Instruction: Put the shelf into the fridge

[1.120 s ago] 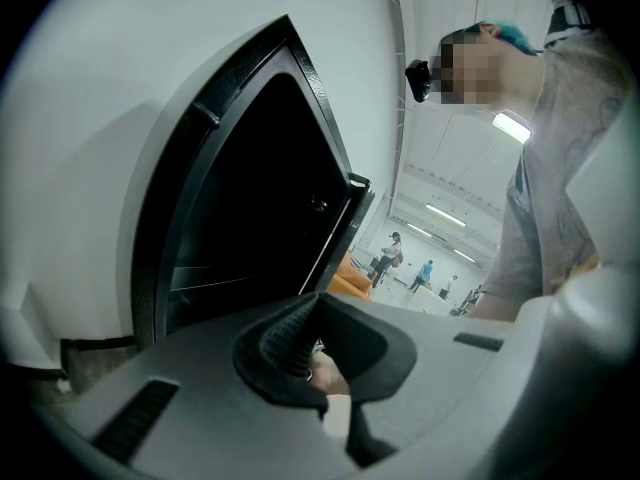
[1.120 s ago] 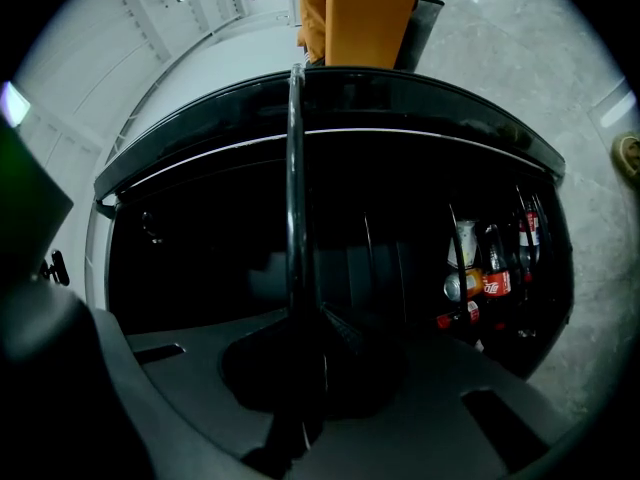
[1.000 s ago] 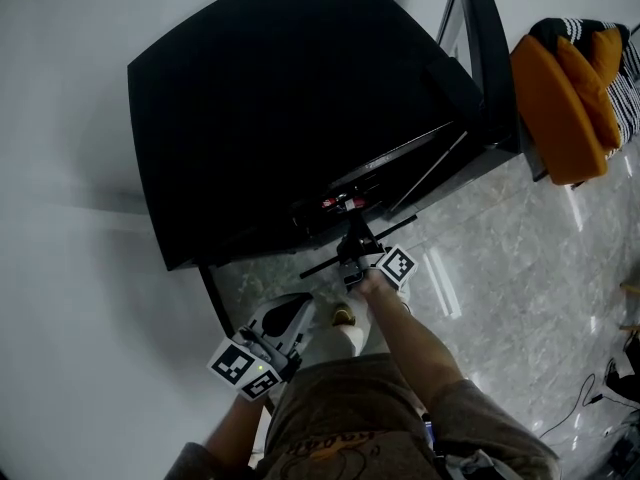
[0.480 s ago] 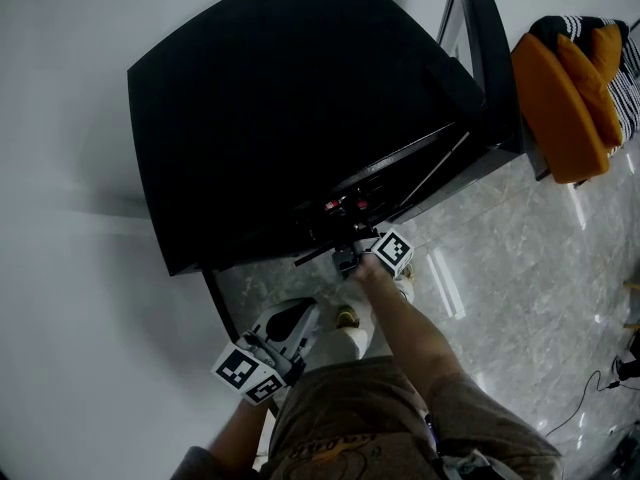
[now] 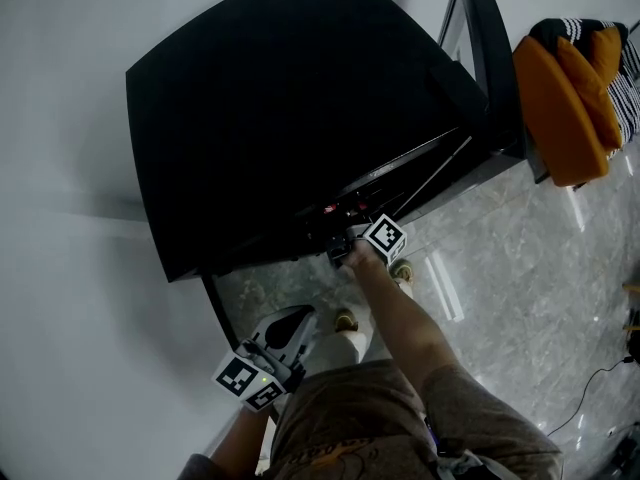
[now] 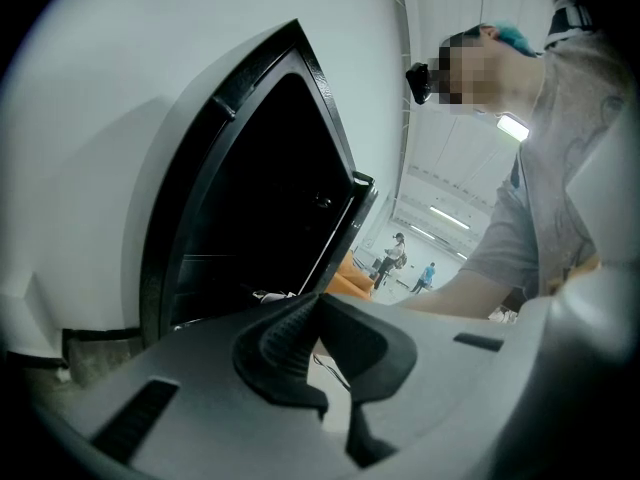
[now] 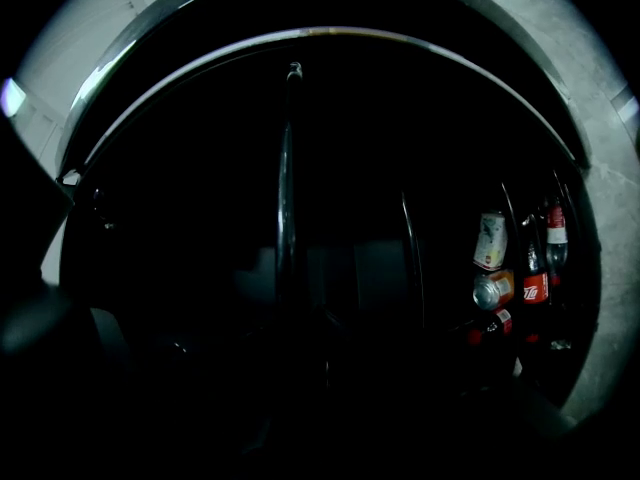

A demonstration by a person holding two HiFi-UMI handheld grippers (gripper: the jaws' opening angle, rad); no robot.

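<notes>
Now right gripper (image 5: pixel 342 249) clamps thin dark shelf (image 7: pixel 289 188) edge-on inside black fridge (image 5: pixel 280 98) (left gripper (image 6: pixel 315 310): jaws together, empty); any tilt could snag it on red-labelled bottles (image 7: pixel 552 236).

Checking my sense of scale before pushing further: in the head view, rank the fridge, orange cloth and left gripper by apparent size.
1. fridge, by far the largest.
2. orange cloth.
3. left gripper, smallest, though it sits nearer the camera, so it looks bigger than it really is.
</notes>
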